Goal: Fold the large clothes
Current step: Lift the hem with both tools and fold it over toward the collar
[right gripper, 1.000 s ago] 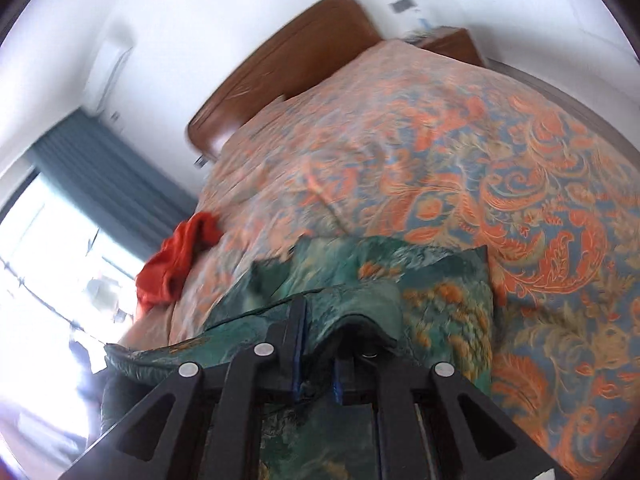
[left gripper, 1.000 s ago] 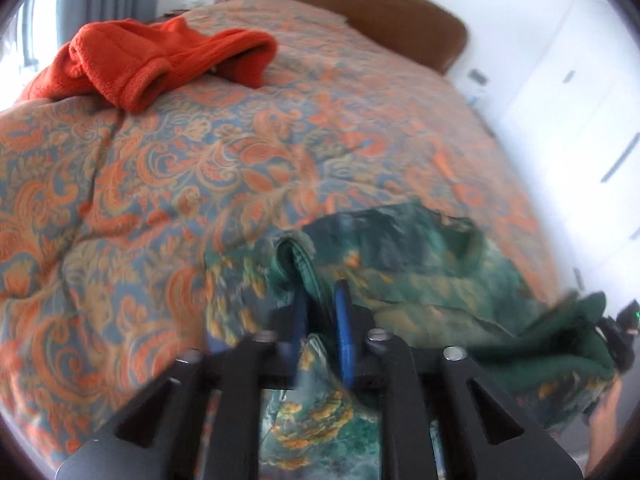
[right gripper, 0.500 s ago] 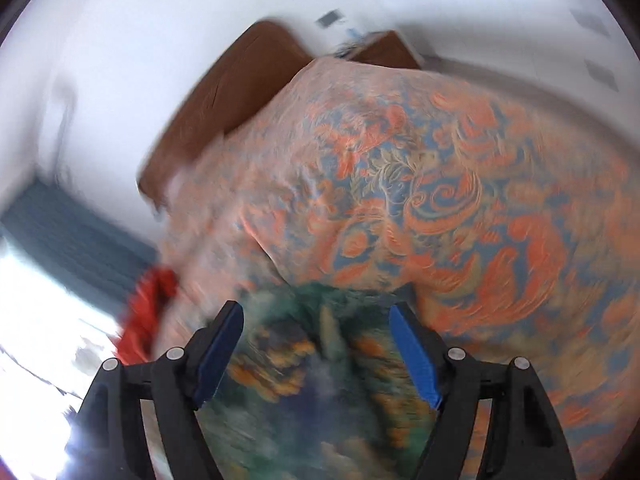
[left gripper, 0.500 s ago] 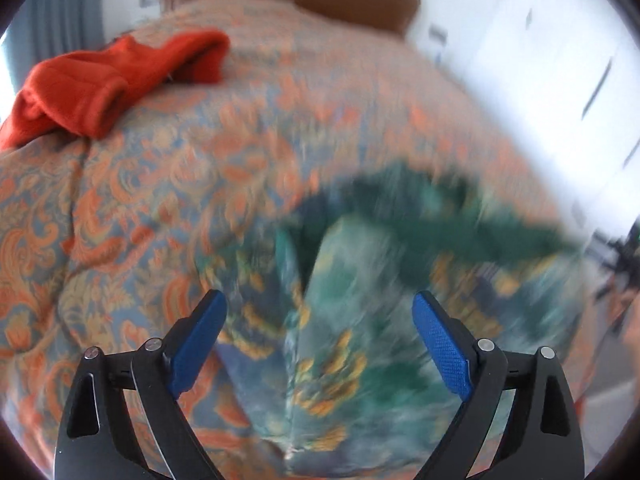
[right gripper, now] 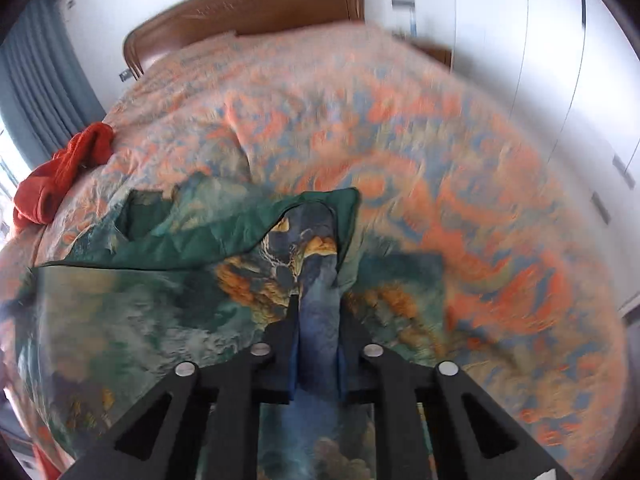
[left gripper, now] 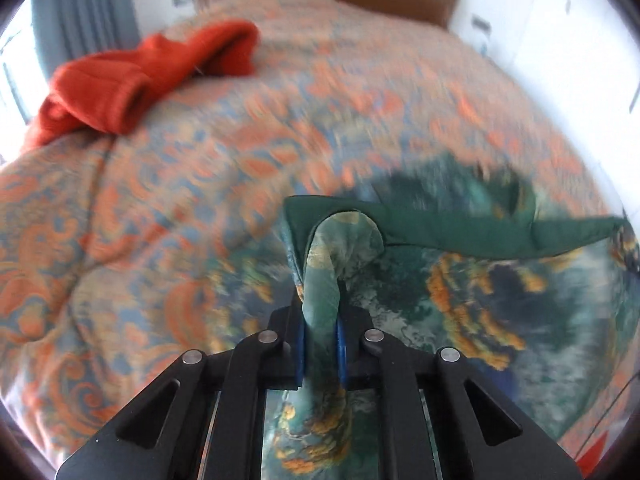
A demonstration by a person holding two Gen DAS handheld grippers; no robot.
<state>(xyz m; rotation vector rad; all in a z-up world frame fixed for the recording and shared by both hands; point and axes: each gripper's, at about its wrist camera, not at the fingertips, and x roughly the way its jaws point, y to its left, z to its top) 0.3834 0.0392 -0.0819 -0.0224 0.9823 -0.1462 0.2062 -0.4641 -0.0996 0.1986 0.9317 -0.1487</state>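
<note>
A large green garment (left gripper: 480, 296) with orange and blue print and a plain green lining lies on the near part of the bed. My left gripper (left gripper: 320, 344) is shut on a bunched fold of the garment at its left side. In the right wrist view the same green garment (right gripper: 160, 312) spreads to the left, and my right gripper (right gripper: 318, 356) is shut on a bluish fold at its right side. The plain green edge (right gripper: 208, 240) stretches between the two grips.
The bed carries an orange and blue paisley bedspread (left gripper: 160, 220). An orange-red garment (left gripper: 132, 80) lies crumpled at the far left; the same red garment (right gripper: 60, 176) shows beside grey-blue curtains (right gripper: 44, 92). A brown headboard (right gripper: 248, 12) stands at the back. White wardrobe doors (right gripper: 560, 80) line the right.
Both grippers let go of the green garment, stood wide open half a second ago, and have now shut on new folds of it nearer its edge. The right view swung toward the headboard.
</note>
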